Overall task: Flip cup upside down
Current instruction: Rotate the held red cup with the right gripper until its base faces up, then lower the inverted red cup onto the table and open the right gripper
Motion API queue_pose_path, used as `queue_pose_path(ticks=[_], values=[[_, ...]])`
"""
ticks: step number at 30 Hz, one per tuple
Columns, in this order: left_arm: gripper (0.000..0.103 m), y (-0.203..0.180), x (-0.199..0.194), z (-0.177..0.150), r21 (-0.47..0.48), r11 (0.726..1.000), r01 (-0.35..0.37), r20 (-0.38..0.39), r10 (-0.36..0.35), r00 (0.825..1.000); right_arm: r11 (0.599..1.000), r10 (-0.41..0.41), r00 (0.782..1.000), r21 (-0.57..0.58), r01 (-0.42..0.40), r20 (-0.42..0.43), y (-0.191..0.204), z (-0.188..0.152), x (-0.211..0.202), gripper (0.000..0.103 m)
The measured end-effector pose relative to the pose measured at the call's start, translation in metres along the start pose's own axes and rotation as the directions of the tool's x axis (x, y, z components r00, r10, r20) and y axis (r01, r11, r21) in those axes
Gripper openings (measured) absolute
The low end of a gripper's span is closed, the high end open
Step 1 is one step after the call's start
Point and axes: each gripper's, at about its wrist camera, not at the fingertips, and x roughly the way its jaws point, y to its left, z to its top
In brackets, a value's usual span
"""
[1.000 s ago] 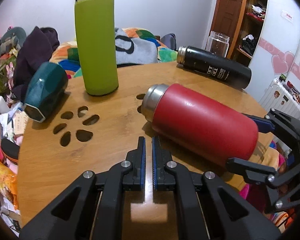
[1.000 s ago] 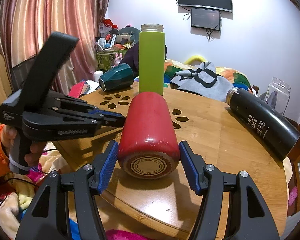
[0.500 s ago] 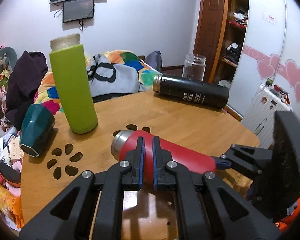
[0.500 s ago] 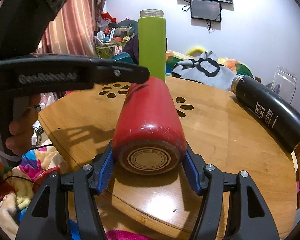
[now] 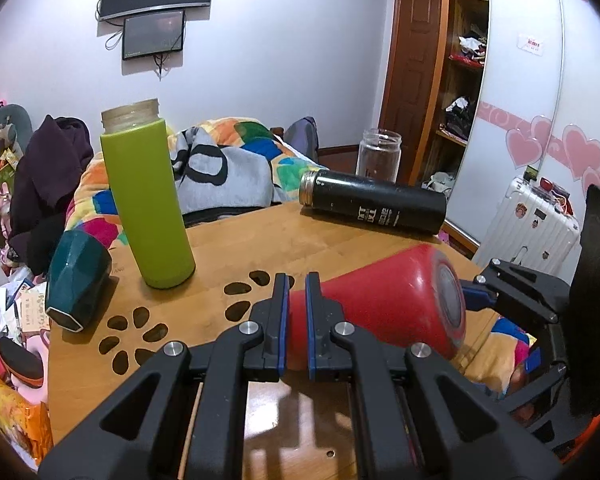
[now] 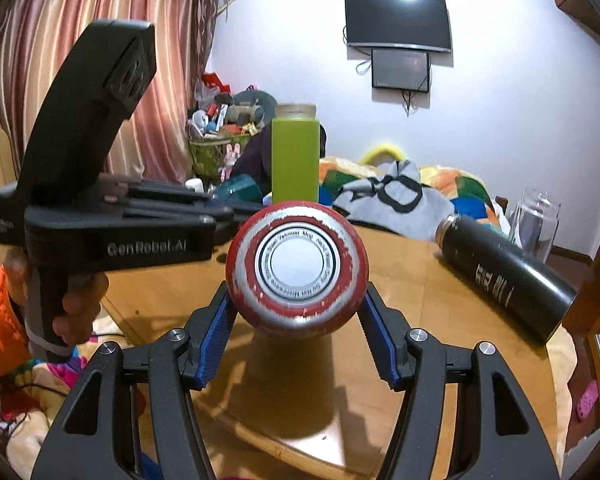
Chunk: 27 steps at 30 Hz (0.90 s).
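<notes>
The red cup (image 5: 384, 304) is a steel vacuum mug, held tilted with its base end raised off the round wooden table (image 5: 236, 240). My right gripper (image 6: 296, 320) is shut on the cup near its base (image 6: 296, 266), which faces the right wrist camera. In the left wrist view the right gripper's fingers (image 5: 476, 300) show at the cup's base. My left gripper (image 5: 296, 312) is shut and empty, its fingers right in front of the cup's side. The cup's mouth is hidden behind them.
A tall green bottle (image 5: 146, 200) stands upright on the table. A black bottle (image 5: 374, 204) lies on its side at the far right. A dark teal cup (image 5: 76, 280) lies at the left edge. Flower-shaped holes (image 5: 140, 332) pierce the tabletop. A glass jar (image 5: 380, 154) stands behind the table.
The right gripper has closed on the red cup and lifted its base end off the table. The left gripper has risen and swung over beside the cup.
</notes>
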Motion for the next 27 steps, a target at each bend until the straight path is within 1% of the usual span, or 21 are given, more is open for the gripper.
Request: queue_pose_path(ticks=[5,11,18,27], values=[[0.005,0.005,-0.002,0.004,-0.022,1.0,0.006,0.013,-0.006,1.0,1.0,-0.002,1.0,0.009,0.002,0.006,-0.001,0.012,0.007,0.057],[0.005,0.016,0.001,0.008,-0.05,0.999,-0.012,0.019,0.013,1.0,1.0,-0.002,1.0,0.021,0.002,0.0,-0.003,0.022,0.021,0.057],[0.005,0.034,0.013,0.012,-0.108,0.994,0.003,0.006,-0.002,1.0,0.999,-0.008,1.0,0.041,0.009,-0.016,-0.004,0.03,0.035,0.057],[0.005,0.045,0.021,0.013,-0.141,0.99,0.002,-0.001,-0.002,1.0,0.999,-0.017,0.999,0.047,0.019,-0.029,-0.003,0.037,0.047,0.057]])
